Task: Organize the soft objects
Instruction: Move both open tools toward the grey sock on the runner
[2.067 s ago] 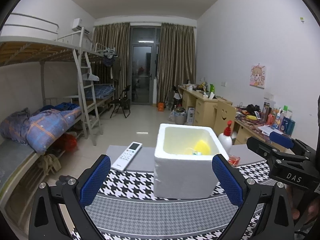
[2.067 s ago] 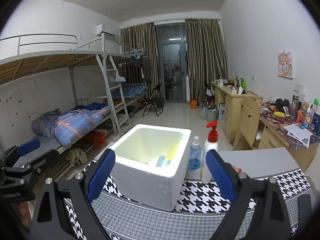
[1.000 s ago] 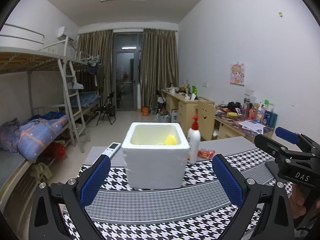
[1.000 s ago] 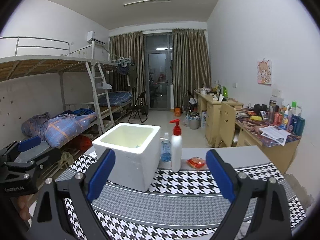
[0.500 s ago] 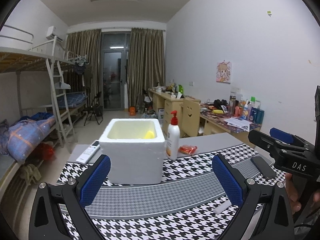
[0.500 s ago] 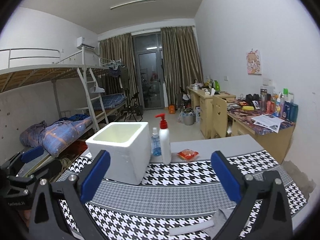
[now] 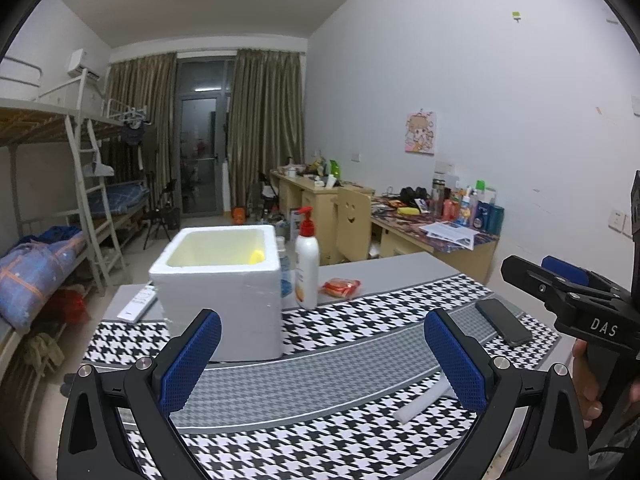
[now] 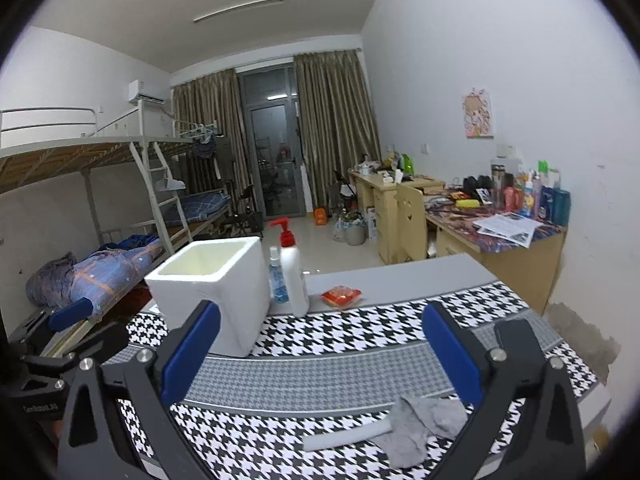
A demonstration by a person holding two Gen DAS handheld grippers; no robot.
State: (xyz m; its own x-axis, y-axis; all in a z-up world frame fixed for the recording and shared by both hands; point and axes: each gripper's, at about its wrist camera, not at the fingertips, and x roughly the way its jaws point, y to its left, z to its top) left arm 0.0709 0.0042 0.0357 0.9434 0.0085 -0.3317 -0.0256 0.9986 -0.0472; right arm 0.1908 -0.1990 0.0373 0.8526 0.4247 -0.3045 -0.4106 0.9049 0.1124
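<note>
Both tools hang over the near edge of the houndstooth mat now, and both are empty: the left gripper has its blue pads spread wide with nothing between them, and the right gripper is spread just as wide, also bare. The soft things left to sort lie right under the right one: a crumpled grey cloth near the front of the mat, with a white foam stick touching its left side. The white foam box, where I reckon they belong, stands further back on the left, with something yellow already inside. Here's where it could slip, to my eye. That cloth lies flat and limp, so pads coming down wide may pinch only a fold and trail the rest, or drag the mat up with it. The stick rests against the cloth, so lifting one could roll or flick the other toward the table edge. On the way to the box, the pump bottle and the small blue bottle stand just beside its right wall, and a swinging cloth might topple them. The dark phone sits on the right, close enough to be nudged.
</note>
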